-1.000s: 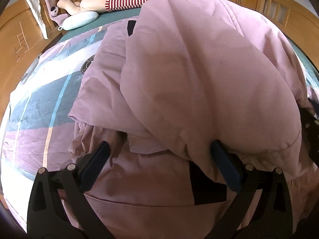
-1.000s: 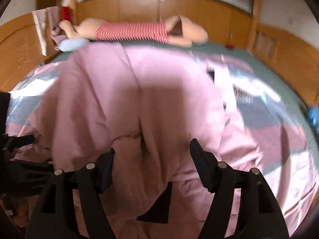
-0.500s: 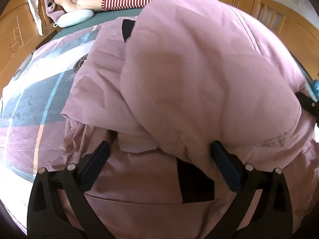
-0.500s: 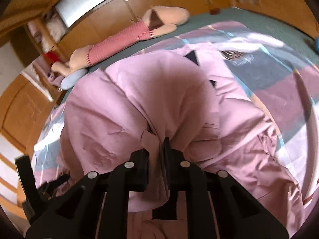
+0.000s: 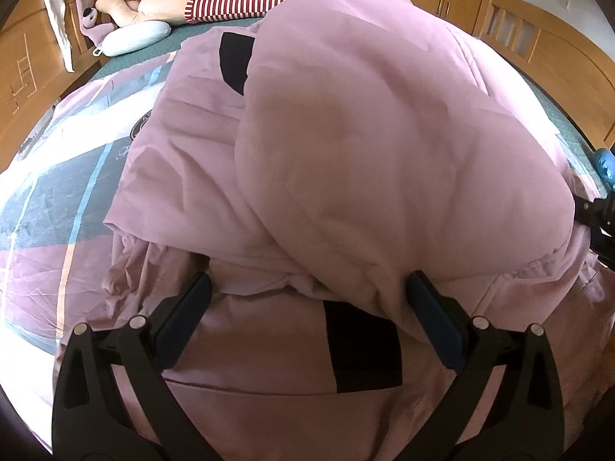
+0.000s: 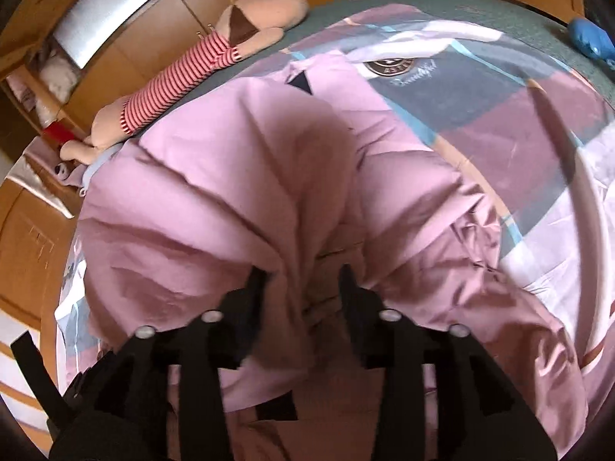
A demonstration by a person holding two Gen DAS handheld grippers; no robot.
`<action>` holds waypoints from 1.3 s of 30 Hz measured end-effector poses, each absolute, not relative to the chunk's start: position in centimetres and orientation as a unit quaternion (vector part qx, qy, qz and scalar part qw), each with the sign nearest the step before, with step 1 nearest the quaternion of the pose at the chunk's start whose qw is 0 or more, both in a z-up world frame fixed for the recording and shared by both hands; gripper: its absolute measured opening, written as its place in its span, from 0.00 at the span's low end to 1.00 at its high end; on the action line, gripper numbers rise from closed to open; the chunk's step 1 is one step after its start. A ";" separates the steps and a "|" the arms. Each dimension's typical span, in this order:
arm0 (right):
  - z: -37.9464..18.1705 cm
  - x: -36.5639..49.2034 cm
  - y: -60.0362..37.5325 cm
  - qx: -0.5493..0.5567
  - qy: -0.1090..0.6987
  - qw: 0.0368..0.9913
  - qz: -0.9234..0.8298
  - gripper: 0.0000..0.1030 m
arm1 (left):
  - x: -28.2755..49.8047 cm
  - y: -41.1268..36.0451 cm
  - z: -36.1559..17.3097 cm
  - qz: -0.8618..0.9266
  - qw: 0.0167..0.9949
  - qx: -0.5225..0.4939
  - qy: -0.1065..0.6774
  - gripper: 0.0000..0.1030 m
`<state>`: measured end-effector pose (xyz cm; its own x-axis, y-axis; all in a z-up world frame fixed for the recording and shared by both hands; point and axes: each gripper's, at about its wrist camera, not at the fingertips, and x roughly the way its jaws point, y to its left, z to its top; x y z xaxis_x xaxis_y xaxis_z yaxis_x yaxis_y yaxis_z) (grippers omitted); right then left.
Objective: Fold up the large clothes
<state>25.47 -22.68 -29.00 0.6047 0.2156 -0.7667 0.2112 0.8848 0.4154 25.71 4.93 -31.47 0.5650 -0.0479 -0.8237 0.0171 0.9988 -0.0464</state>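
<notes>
Left wrist view takes in the bed (image 5: 46, 207), its patterned cover of grey, mauve and white blocks filling the frame edge to edge. On the bed, across its middle, lies the pink coat (image 5: 376, 161), puffy, with one thick layer humped over a flatter layer that spreads toward the camera; a dark patch shows on that lower layer. At the bed's far end a long doll (image 5: 246, 0) in a red-striped top lies across its width, with a pale blue pillow (image 5: 134, 38) just beside it, nearer the coat. The left gripper (image 5: 307, 319) hangs over the near edge of the coat, jaws wide apart; the hump's edge bulges against the right-hand finger, but nothing is clamped. In the right wrist view the right gripper (image 6: 303, 296) sits at the coat's near side, jaws partly apart and opening, a fold of pink cloth between them. A small blue thing (image 6: 590, 40) lies at the bed's far corner.
</notes>
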 end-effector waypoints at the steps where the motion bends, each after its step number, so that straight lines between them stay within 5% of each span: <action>1: -28.5 25.2 -22.7 0.235 0.436 0.869 -0.002 0.50 | 25.7 4.9 -31.5 -0.018 0.885 -0.015 0.465 0.98; 8: -21.8 21.6 -15.8 0.033 0.248 0.967 0.046 0.45 | 25.0 3.7 -31.5 -0.010 0.889 -0.001 0.458 0.98; 11: -23.7 23.3 -14.1 0.021 0.305 0.947 0.098 0.23 | 24.8 3.8 -31.6 -0.011 0.887 -0.005 0.461 0.98; 13: -25.3 24.8 -14.7 0.018 0.338 0.939 0.059 0.20 | 24.8 4.0 -31.7 -0.013 0.885 -0.009 0.466 0.98; 15: -26.5 26.3 -17.2 0.048 0.367 0.929 0.016 0.00 | 24.7 4.0 -31.7 -0.015 0.882 -0.009 0.470 0.98; 25: -28.5 26.5 -15.8 -0.017 0.378 0.926 -0.015 0.00 | 24.5 3.5 -31.7 -0.011 0.882 0.010 0.471 0.98; 27: -27.1 25.3 -16.0 0.006 0.356 0.935 0.010 0.06 | 24.4 3.1 -31.7 -0.006 0.883 0.017 0.469 0.98; 28: -26.2 24.6 -15.8 0.012 0.336 0.941 0.029 0.24 | 24.4 3.0 -31.7 -0.004 0.884 0.019 0.468 0.98; 29: -25.2 23.5 -15.2 0.003 0.303 0.952 0.044 0.60 | 24.4 2.9 -31.8 -0.003 0.884 0.020 0.468 0.98; 31: -24.2 22.1 -14.1 -0.018 0.263 0.963 0.057 0.77 | 24.3 2.7 -31.8 -0.001 0.884 0.020 0.467 0.98; 33: -24.9 22.6 -13.0 -0.049 0.283 0.956 0.060 0.77 | 24.3 2.4 -31.8 0.002 0.885 0.022 0.466 0.98; 35: -27.2 24.0 -12.9 -0.051 0.341 0.936 0.069 0.61 | 24.2 2.2 -31.8 0.005 0.885 0.023 0.465 0.98; 39: -29.3 25.0 -12.3 -0.072 0.386 0.918 0.050 0.58 | 24.2 1.6 -32.0 0.012 0.884 0.035 0.466 0.98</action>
